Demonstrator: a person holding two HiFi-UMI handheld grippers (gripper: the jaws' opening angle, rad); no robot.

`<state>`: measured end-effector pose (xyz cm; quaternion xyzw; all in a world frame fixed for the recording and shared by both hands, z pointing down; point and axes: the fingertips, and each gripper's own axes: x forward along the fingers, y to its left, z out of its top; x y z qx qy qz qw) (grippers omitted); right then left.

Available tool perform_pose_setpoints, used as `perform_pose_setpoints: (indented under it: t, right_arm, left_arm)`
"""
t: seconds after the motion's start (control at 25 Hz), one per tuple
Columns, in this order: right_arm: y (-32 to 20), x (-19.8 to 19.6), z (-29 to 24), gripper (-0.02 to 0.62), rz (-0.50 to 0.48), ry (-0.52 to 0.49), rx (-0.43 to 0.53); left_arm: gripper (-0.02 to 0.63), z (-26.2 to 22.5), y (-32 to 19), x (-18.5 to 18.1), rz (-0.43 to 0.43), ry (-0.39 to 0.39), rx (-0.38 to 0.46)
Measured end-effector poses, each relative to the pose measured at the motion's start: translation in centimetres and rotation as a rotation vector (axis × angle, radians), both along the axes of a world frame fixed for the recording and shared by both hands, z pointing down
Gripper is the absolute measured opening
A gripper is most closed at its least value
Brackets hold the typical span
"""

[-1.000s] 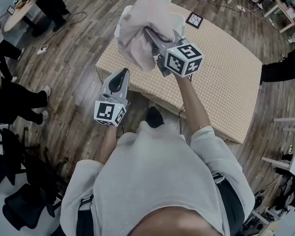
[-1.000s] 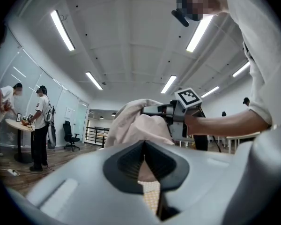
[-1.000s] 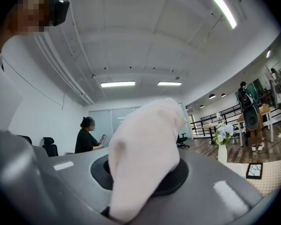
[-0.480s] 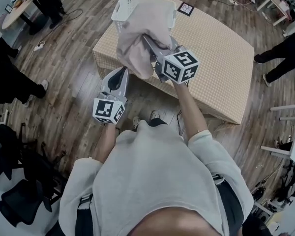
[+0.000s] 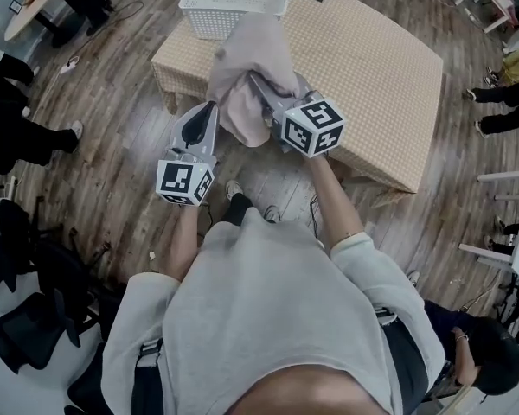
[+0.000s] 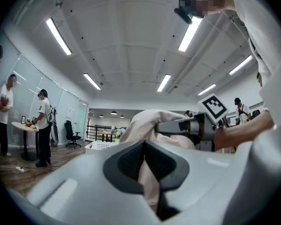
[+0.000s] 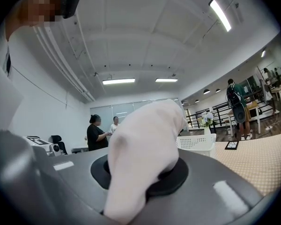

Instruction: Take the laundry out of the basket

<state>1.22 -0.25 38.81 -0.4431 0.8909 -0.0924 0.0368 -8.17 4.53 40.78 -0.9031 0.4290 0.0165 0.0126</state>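
Wood floor (image 5: pixel 112 145) fills the frame; checked table (image 5: pixel 372 67) upper centre, black chairs (image 5: pixel 22 353) lower left, strip lights (image 6: pixel 58 36) overhead.

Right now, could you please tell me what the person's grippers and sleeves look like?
The left gripper and right gripper are both light grey tapering wedges with dark ribbed pads inside the jaws. Each carries a white cube printed with black square markers at its rear. No cables show. The person wears a pale grey top with loose short sleeves.

Basket (image 5: pixel 216 26) on table (image 5: pixel 372 76) (far corner).
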Motion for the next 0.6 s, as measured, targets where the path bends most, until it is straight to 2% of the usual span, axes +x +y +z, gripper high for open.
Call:
perform_pose_setpoints:
  t: [0.28,0.6]
  right_arm:
    - [6.5,1.6,3.2,0.084,-0.006,-0.003,-0.041]
    - [11.0,2.1,5.6,0.083,0.009,-0.013,-0.068]
  left_arm:
    - [0.009,0.7,5.0,2.6,-0.025,-0.009,-0.008]
    - [0.009,1.8,7.6,3.2,-0.041,0.004,-0.017]
